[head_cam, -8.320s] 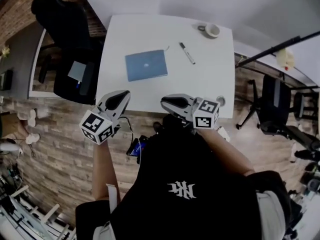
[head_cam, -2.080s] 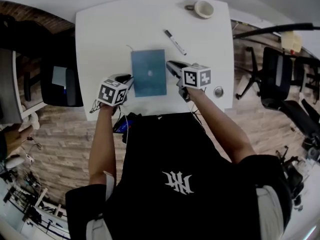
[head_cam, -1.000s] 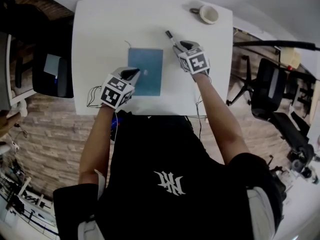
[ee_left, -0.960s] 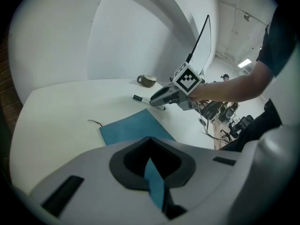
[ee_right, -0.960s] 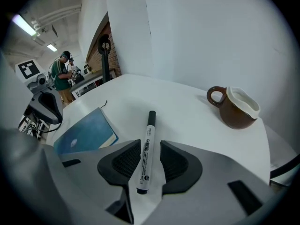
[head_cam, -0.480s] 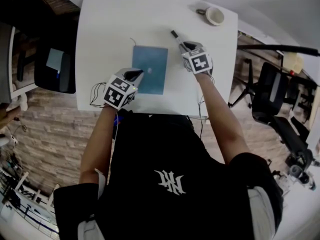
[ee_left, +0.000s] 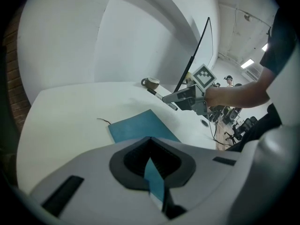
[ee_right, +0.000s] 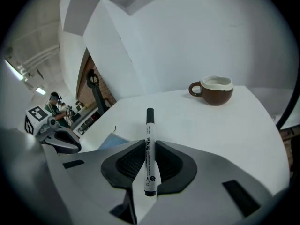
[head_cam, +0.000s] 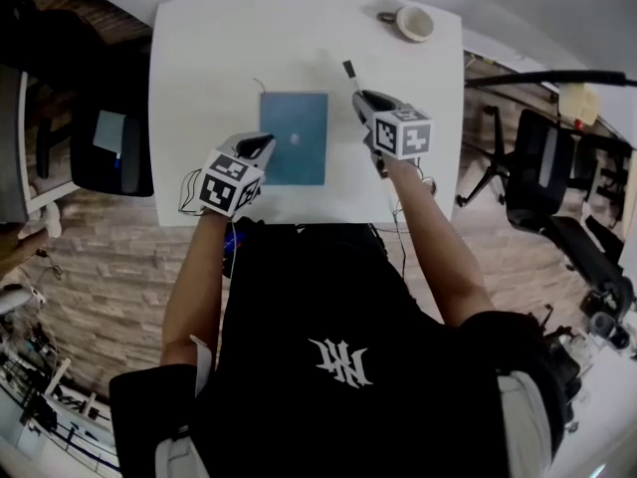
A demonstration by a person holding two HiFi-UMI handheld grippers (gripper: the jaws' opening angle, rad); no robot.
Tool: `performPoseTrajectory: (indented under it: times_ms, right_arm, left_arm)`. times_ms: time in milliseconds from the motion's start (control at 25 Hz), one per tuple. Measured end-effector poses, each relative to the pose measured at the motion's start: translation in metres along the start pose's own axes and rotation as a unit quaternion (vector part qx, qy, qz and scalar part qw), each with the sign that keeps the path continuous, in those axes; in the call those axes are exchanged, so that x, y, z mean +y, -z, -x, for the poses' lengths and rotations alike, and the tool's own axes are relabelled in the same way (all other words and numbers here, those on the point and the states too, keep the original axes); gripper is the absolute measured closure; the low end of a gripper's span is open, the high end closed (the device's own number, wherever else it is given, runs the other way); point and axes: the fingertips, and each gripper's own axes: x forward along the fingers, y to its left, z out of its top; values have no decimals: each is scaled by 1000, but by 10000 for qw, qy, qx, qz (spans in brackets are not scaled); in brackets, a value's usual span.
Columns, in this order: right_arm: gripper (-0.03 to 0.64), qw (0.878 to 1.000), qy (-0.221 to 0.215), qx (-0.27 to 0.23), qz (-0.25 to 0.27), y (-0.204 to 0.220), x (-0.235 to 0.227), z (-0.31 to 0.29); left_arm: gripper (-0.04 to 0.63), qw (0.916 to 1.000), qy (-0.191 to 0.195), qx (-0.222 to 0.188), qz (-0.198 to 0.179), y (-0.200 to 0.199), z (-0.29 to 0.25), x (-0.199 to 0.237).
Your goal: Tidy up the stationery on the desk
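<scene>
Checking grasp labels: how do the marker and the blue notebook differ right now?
The marker is clamped in the right hand-held gripper, apparently off the desk; the notebook lies flat on it. The marker is a slim white stick with a black cap; the notebook is a broad blue rectangle. Both are over the desk's middle.

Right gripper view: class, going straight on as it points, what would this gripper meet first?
Probably the bare white desk top, touched first by the black-capped white marker the right gripper holds. The brown mug sits right of that line; depth is uncertain.
</scene>
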Motion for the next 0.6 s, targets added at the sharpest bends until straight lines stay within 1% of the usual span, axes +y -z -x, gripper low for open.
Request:
performPoseTrajectory:
  times_ms: [120,280,360,600]
  right_arm:
    - [528,9986,-53,-169,-503,15,9,9]
    - [528,9925,-57,-270,-1194,36,16,16]
    - [528,9909,-39,-236,-1323,47,18,19]
    - [528,9887,-82,-48,-1498,75,37,16]
  left_arm:
    - [592,10000,-75,-43,-6,2,2,6]
    - [592,9997,-177,-81,136,10,8,15]
    - [592,9995,-202,-98,226,13,10,16]
    - [592,9983,-252,-159,506,23,8,20]
